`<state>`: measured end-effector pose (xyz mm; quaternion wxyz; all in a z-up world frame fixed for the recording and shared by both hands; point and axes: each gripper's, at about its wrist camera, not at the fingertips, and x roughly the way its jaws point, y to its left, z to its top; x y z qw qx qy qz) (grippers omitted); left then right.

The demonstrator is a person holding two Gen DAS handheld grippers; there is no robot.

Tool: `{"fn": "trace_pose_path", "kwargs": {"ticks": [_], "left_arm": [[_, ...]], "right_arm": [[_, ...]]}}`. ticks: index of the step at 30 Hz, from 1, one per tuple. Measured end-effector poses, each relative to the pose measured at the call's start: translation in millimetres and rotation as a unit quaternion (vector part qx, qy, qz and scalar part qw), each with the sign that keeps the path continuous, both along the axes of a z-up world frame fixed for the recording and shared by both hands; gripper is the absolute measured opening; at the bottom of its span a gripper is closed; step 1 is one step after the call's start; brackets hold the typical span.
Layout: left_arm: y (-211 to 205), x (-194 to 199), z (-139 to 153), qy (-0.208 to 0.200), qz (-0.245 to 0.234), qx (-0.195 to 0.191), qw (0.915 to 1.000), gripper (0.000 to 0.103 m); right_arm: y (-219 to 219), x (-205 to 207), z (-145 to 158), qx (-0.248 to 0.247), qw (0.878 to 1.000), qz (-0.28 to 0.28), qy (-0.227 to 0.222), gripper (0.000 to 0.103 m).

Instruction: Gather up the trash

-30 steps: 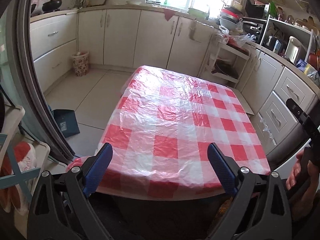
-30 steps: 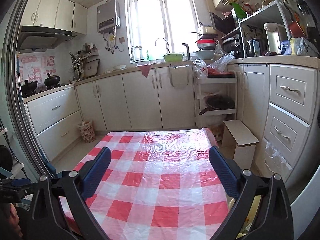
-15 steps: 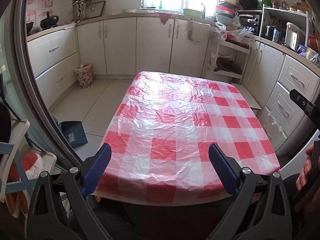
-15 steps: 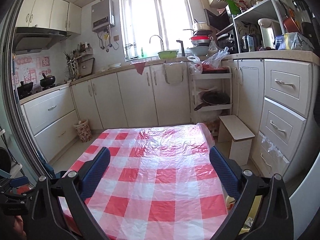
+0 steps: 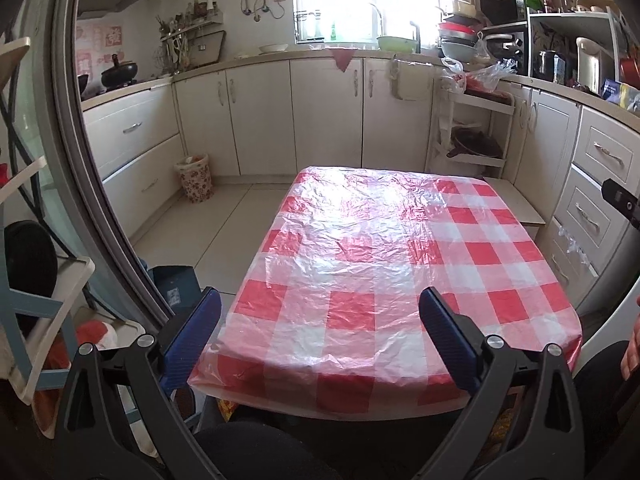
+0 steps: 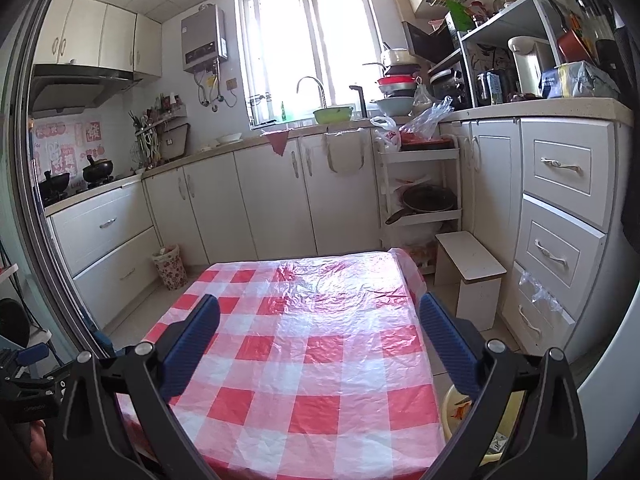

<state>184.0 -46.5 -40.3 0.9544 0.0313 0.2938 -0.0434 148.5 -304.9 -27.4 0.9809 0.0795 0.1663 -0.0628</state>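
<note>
You hold both hand-held grippers, left (image 5: pixel 320 332) and right (image 6: pixel 320 340), spread and empty above the bare table (image 5: pixel 392 248); trash sits in the yellow basin (image 6: pixel 460 412) at four o'clock, under the table's edge.

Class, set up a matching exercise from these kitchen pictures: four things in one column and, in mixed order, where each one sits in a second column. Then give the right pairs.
Things:
1. floral wastebasket
2. green basin
3. frying pan
4. black wok

Places:
A. on the white shelf rack
B. on the stove at far left
C. on the floor by the cabinets
D. on the counter under the window

Pairs: 1-C, 2-D, 3-A, 4-B
</note>
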Motion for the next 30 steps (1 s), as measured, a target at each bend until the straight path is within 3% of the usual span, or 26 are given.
{"fn": "trace_pose_path", "kwargs": {"ticks": [11, 30], "left_arm": [[10.7, -0.2, 0.3, 0.007, 0.011, -0.020, 0.9997, 0.095], [9.2, -0.3, 0.0, 0.003, 0.022, 0.005, 0.9997, 0.095]], "right_arm": [[12.3, 0.5, -2.5, -0.043, 0.999, 0.006, 0.013, 0.096], [2.2, 0.3, -4.6, -0.062, 0.998, -0.008, 0.029, 0.096]]}}
